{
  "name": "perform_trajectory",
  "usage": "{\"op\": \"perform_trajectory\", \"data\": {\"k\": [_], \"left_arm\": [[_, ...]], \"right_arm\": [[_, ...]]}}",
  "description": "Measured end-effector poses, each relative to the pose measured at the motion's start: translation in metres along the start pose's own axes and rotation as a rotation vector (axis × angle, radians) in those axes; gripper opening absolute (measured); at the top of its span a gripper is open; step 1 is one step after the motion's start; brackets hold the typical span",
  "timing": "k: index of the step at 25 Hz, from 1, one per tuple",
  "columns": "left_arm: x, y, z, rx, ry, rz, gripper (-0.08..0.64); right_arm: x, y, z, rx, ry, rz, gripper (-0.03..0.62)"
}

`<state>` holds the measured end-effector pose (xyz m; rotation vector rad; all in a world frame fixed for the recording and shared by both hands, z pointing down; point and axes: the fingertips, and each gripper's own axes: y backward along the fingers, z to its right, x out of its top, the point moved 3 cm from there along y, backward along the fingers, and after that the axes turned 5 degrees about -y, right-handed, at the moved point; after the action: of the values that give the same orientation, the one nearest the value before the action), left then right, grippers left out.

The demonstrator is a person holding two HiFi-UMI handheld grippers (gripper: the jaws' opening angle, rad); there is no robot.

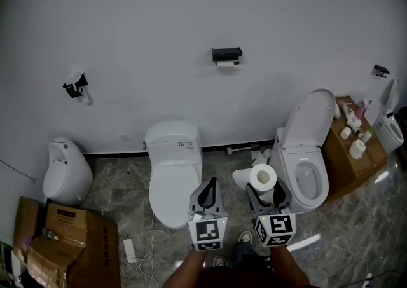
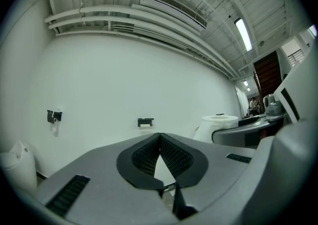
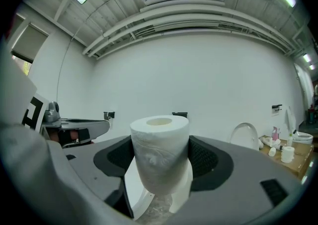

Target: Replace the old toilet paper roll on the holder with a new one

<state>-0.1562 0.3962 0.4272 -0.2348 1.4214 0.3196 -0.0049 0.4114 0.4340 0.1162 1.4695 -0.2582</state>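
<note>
A black paper holder (image 1: 227,54) hangs on the white wall with a thin, nearly spent roll (image 1: 226,63) under it; it shows small in the left gripper view as the holder (image 2: 145,121) and peeks behind the new roll in the right gripper view as the holder (image 3: 180,114). My right gripper (image 1: 264,190) is shut on a full white toilet paper roll (image 1: 262,177), held upright (image 3: 160,153). My left gripper (image 1: 209,189) is shut and empty, its tips touching (image 2: 160,135). Both point level at the wall, well short of the holder.
A closed toilet (image 1: 173,169) stands below and left of the holder, an open-lidded toilet (image 1: 307,153) to the right. A urinal (image 1: 66,168) and cardboard boxes (image 1: 60,233) lie left. A wooden cabinet (image 1: 353,147) with bottles stands right. Another wall fitting (image 1: 75,87) hangs left.
</note>
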Motion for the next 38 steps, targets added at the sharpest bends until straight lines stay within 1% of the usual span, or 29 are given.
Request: {"op": "perform_trajectory", "data": {"k": [4,13,18,24,27,33,38], "left_arm": [[-0.007,-0.016,-0.005,-0.004,0.006,-0.005,0.015],[-0.007,-0.085,-0.016,0.015,-0.011,-0.002,0.015],[-0.003,-0.137,-0.018,0.027,-0.02,-0.004,0.015],[0.001,-0.199,-0.006,0.033,-0.038,-0.011,0.015],[0.001,-0.226,-0.003,0.049,-0.044,-0.024,0.015],[0.002,-0.275,0.006,0.083,-0.044,-0.029,0.015],[0.002,-0.301,0.012,0.111,-0.043,-0.033,0.015]], "right_arm": [[-0.005,-0.022,0.007,0.001,-0.03,-0.009,0.35],[0.007,-0.089,0.037,0.017,-0.012,0.008,0.348],[0.014,-0.13,0.064,0.03,-0.008,0.001,0.35],[0.022,-0.179,0.11,0.051,-0.023,-0.001,0.35],[0.028,-0.203,0.131,0.066,-0.031,0.0,0.35],[0.037,-0.239,0.165,0.1,-0.037,0.01,0.348],[0.039,-0.259,0.188,0.12,-0.036,0.008,0.35]]}}
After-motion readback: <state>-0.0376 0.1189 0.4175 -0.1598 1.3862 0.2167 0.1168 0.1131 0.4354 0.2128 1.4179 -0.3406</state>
